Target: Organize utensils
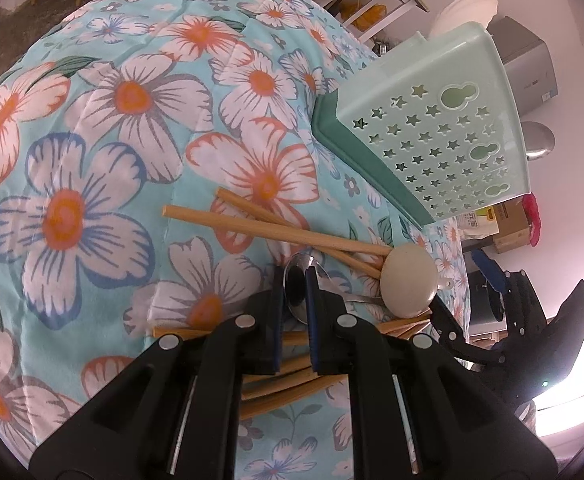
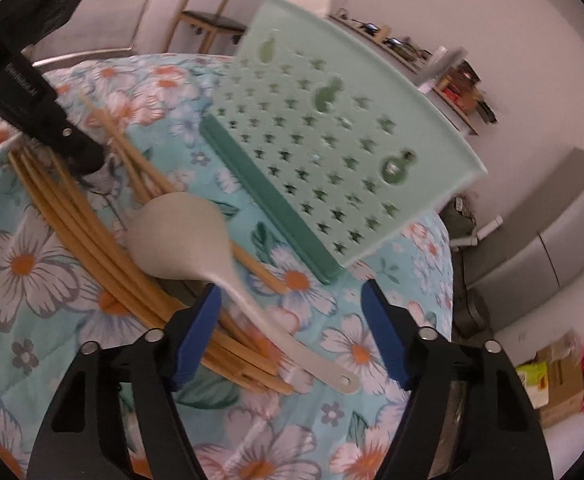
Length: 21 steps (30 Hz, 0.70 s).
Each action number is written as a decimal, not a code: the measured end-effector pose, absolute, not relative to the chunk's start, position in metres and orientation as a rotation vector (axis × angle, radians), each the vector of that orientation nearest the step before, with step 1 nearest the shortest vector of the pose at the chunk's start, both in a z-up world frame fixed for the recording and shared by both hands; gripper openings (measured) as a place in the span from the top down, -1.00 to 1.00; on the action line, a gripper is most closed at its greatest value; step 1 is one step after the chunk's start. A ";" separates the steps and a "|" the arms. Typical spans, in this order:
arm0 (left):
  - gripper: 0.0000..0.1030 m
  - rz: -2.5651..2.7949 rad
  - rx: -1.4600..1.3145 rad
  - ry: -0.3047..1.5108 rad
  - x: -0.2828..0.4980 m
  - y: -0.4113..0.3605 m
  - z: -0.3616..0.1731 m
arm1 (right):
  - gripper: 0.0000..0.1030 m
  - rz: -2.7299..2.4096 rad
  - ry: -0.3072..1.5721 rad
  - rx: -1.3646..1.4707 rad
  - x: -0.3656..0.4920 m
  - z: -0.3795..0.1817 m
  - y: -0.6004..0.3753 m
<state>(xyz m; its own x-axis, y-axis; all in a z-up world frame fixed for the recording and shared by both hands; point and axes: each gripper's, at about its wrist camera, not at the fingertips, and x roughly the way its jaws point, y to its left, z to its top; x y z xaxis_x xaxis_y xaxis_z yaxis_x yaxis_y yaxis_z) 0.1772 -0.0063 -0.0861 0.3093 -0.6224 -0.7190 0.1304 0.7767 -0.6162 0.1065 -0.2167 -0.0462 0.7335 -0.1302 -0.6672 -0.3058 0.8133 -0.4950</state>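
Several bamboo chopsticks (image 1: 276,228) (image 2: 92,240), a beige plastic spoon (image 1: 408,284) (image 2: 180,232) and a metal spoon (image 1: 297,286) lie in a pile on the floral cloth. My left gripper (image 1: 294,280) is shut on the metal spoon's bowl; it also shows in the right wrist view (image 2: 88,160). My right gripper (image 2: 292,300) is open, its blue pads on either side of the beige spoon's handle (image 2: 292,344), just above it. The pale green utensil holder (image 1: 432,120) (image 2: 332,152) with star holes stands behind the pile.
The table (image 1: 92,140) is covered with a light blue flowered cloth. A wooden chair (image 2: 208,20) stands beyond the table, shelves (image 2: 452,80) and a grey cabinet (image 2: 552,232) along the wall. Cardboard boxes (image 2: 560,380) sit on the floor.
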 end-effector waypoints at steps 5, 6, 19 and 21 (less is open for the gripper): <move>0.80 -0.526 -0.500 1.158 0.178 -0.006 -0.086 | -0.12 0.159 0.715 -0.654 0.105 -0.039 -0.198; 0.80 -0.526 -0.501 1.158 0.178 -0.006 -0.086 | -0.08 0.166 0.710 -0.663 0.104 -0.039 -0.195; 0.80 -0.530 -0.502 1.158 0.178 -0.007 -0.085 | 0.58 0.247 0.677 -0.860 0.109 -0.056 -0.149; 0.80 -0.530 -0.503 1.158 0.179 -0.007 -0.085 | 0.88 0.232 0.672 -0.853 0.112 -0.053 -0.150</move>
<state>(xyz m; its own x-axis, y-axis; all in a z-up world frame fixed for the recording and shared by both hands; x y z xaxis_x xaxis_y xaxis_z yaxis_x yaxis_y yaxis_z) 0.1789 -0.0067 -0.0848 0.3079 -0.6282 -0.7145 0.1309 0.7719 -0.6222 0.1124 -0.1498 -0.0533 0.7723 -0.0712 -0.6313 -0.4456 0.6475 -0.6182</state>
